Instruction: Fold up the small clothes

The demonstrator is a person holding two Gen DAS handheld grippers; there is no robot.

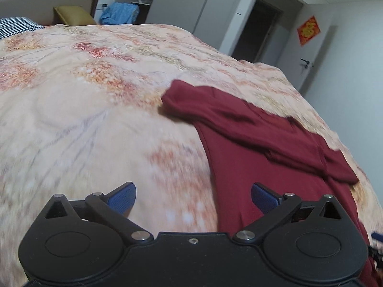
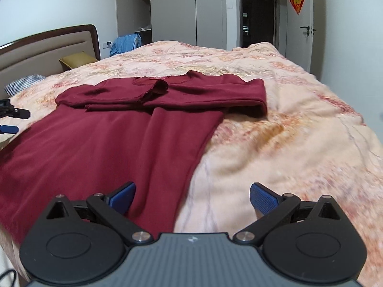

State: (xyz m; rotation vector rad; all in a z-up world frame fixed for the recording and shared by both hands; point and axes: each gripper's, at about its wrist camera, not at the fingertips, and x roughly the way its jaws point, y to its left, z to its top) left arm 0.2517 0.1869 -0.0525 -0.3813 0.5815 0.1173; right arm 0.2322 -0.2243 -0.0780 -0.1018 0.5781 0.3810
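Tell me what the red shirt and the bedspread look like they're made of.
The red shirt looks like a soft matte knit, maybe cotton or fleece: no sheen, limp folds. The bedspread looks like a padded printed fabric with a puffy, gently wrinkled surface; the exact fibre can't be told.

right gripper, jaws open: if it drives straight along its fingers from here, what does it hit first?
Probably the maroon shirt: the right gripper points just over its near right edge, towards the folded sleeves. Depth is unclear, so it might meet the floral bedspread beside that edge instead.
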